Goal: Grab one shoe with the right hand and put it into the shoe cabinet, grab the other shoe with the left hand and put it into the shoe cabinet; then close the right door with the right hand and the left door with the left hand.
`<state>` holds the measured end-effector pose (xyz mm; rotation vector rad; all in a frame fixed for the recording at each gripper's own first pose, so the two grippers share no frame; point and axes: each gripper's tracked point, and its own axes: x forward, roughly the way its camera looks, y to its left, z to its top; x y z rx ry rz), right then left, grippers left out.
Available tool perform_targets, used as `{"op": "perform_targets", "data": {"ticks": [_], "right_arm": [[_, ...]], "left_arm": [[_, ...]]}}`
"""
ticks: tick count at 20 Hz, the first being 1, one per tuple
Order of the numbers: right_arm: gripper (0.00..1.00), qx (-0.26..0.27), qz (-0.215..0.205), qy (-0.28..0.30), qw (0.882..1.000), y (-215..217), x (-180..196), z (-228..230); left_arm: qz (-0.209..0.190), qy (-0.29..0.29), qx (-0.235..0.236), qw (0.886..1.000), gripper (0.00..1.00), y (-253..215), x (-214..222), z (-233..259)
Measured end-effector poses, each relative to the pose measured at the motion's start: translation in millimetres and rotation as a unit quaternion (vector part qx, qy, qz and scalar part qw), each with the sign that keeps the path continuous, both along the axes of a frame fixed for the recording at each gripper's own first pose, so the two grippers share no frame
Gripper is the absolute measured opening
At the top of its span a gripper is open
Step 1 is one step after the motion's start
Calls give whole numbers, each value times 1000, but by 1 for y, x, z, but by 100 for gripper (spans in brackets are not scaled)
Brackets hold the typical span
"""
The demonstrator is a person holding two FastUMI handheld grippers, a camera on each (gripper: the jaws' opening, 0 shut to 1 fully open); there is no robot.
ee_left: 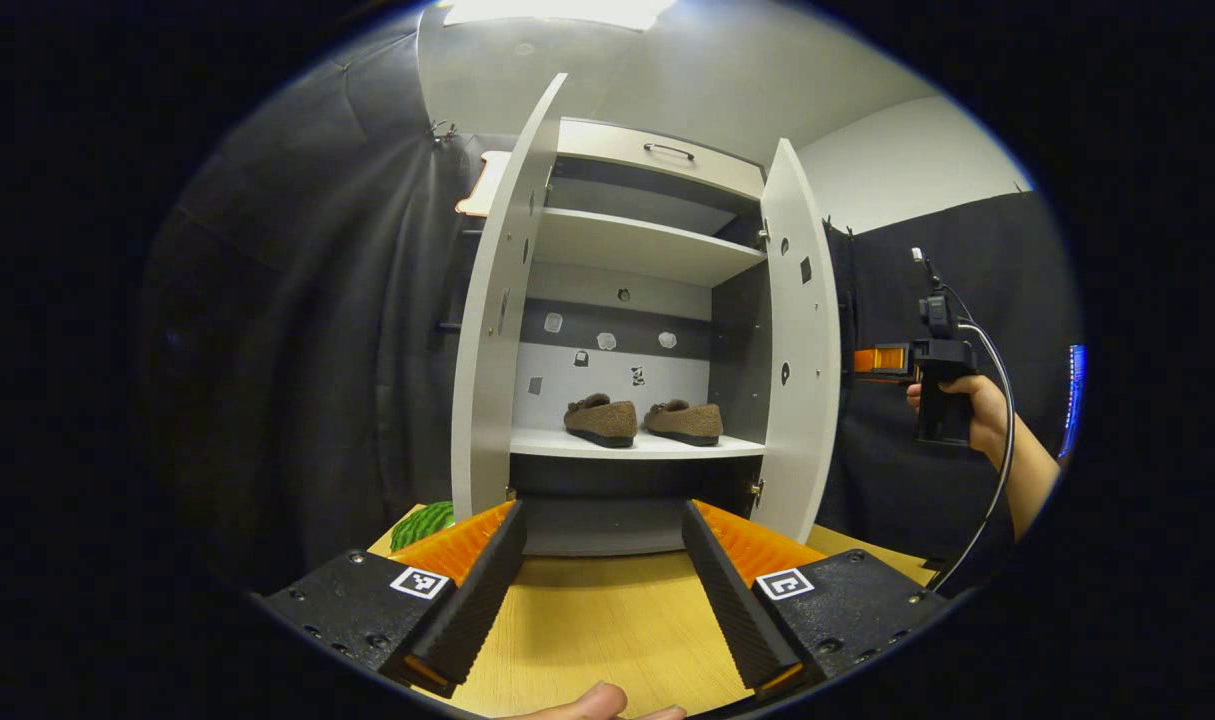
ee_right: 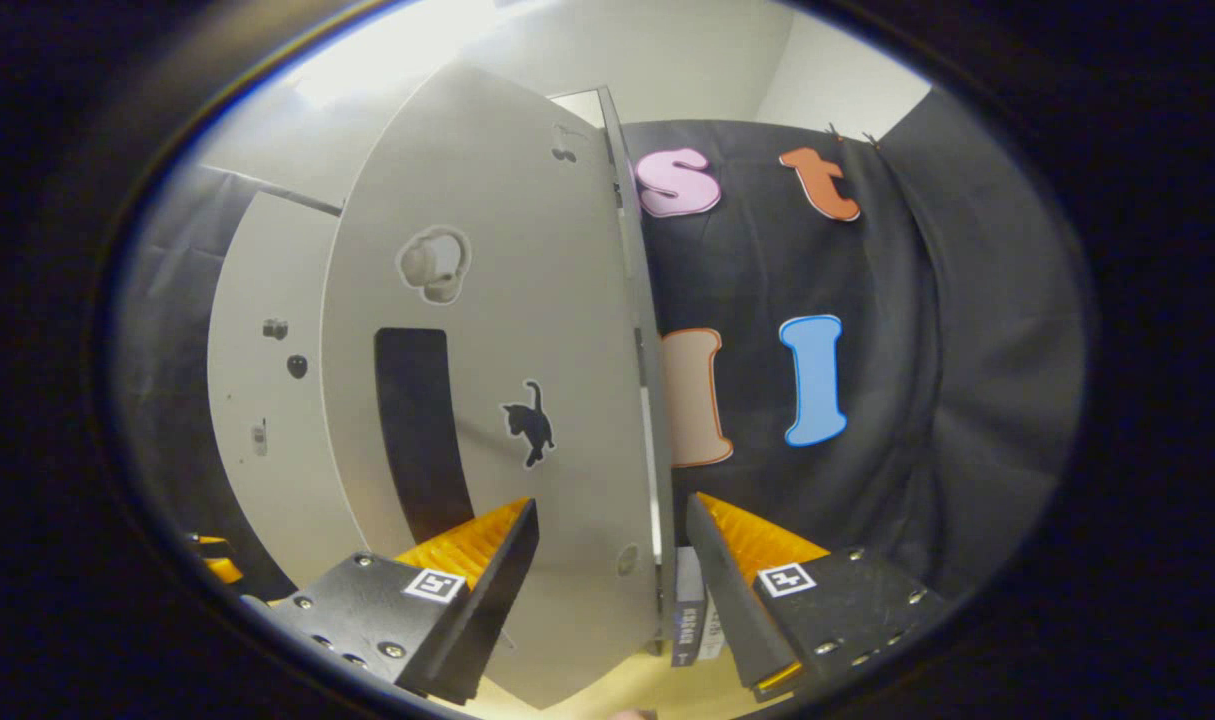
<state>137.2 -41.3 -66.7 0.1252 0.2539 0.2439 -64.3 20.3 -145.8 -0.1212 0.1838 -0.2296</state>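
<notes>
Two brown fuzzy shoes, one [ee_left: 602, 418] beside the other [ee_left: 685, 420], stand side by side on the lower shelf [ee_left: 637, 446] of the white shoe cabinet. Its left door [ee_left: 492, 330] and right door [ee_left: 802, 340] both stand wide open. My left gripper [ee_left: 602, 512] is open, low over the table in front of the cabinet, facing the shoes. A hand [ee_left: 982, 410] holds my right gripper [ee_left: 872, 360] just outside the right door. In the right gripper view that door [ee_right: 507, 300] is very close, and its free edge runs between the fingers of my open right gripper [ee_right: 610, 510].
The cabinet stands on a light wooden table [ee_left: 587, 630]. A green striped object [ee_left: 422, 522] lies by the left door's foot. A drawer with a handle [ee_left: 667, 150] tops the cabinet. Book-like items [ee_right: 689, 620] stand near the right door's bottom edge. Black cloth hangs all around.
</notes>
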Motion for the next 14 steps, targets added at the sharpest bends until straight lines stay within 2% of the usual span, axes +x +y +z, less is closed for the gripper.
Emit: {"op": "perform_targets", "data": {"ticks": [3, 4, 5, 8, 9, 10, 11, 13, 14], "right_arm": [[92, 27, 8, 16, 999, 29, 0, -6], [95, 39, 18, 15, 999, 39, 1, -4], [98, 38, 22, 9, 999, 42, 1, 1], [98, 33, 14, 4, 999, 34, 1, 1], [98, 41, 11, 5, 999, 32, -1, 1], [99, 46, 10, 6, 999, 31, -2, 1], [99, 45, 8, 6, 999, 28, -3, 1], [98, 27, 4, -3, 1000, 23, -7, 1], [98, 17, 6, -3, 1000, 23, -8, 1]], "left_arm": [[4, 1, 10, 1000, 96, 4, 1, 1], [6, -1, 13, 1000, 99, 7, 1, 1], [10, -3, 15, 1000, 96, 12, 0, 2], [27, -8, 23, 999, 95, 31, -2, 2], [34, -6, 22, 999, 92, 39, -2, 0], [39, -4, 21, 999, 92, 47, 1, -3], [44, -3, 17, 999, 99, 54, 1, -3], [54, 6, 9, 998, 92, 71, 2, -10], [61, 12, 4, 998, 95, 78, 6, -13]]}}
